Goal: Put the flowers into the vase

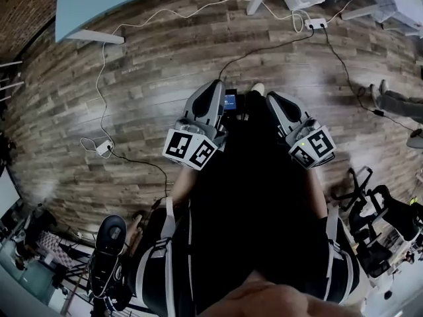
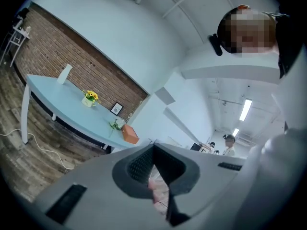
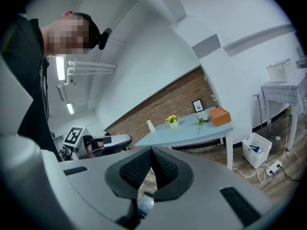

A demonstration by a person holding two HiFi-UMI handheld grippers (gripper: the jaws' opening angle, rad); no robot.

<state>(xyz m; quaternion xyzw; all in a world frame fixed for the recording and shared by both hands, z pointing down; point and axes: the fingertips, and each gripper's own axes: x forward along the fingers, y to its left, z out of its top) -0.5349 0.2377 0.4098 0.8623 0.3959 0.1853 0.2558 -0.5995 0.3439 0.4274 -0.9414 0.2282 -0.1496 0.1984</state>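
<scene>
left gripper (image 2: 153,148) closed | right gripper (image 3: 151,151) closed | flowers (image 3: 201,119) apparently on table (image 3: 189,132)

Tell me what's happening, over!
Left gripper and right gripper shut, empty. Flowers on the blue table, not in the vase. Cable trailing by the table leg.

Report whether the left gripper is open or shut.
Shut. The left gripper has its fingers pressed together at the tips, nothing between them.

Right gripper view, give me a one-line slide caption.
Shut right tool facing a light-blue table with potted yellow flowers and an orange box.
</scene>
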